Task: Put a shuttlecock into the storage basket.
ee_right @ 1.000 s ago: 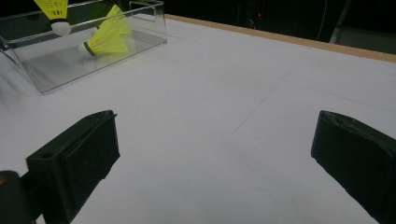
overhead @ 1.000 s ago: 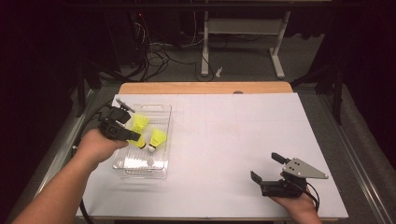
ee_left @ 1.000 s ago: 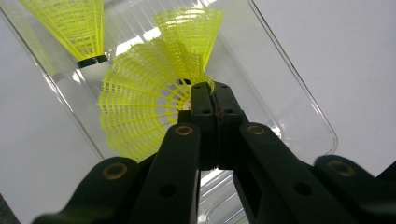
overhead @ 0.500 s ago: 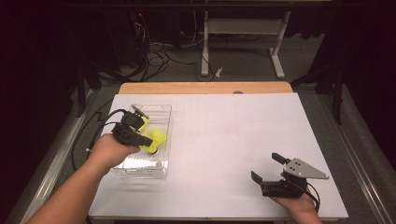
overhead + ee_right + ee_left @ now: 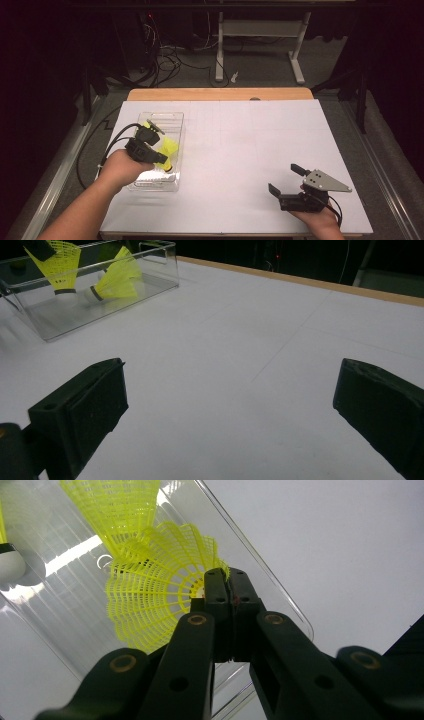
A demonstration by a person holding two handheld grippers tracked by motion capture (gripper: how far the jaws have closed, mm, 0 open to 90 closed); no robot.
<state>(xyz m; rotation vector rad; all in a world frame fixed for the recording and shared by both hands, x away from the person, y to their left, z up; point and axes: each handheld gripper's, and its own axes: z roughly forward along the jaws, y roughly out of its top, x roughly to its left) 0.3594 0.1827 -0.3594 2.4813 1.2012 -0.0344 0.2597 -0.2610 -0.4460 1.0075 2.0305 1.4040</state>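
A clear plastic box is sitting near the left edge of the white counter, about midway between its near and far edges. Yellow shuttlecocks are lying inside it. The left tool is reaching into the box from the near-left side, and its jaws are pressing together on the mesh rim of one yellow shuttlecock.

The left gripper view is showing that grip closely: the two black jaws of the left tool are meeting with the netted skirt edge of the shuttlecock pinched between them. A second shuttlecock is lying just behind it, its skirt overlapping the held one, and a white rounded cork tip is showing at the left edge, all above the ribbed clear floor of the box.

The right tool is resting near the counter's near-right corner, well apart from the box, with its jaws spread wide and nothing between them. The right gripper view is looking along the counter between the wide-apart jaws of that tool towards the box from the side; there one shuttlecock is hanging with its cork end down, and another shuttlecock is lying tilted on the box floor.
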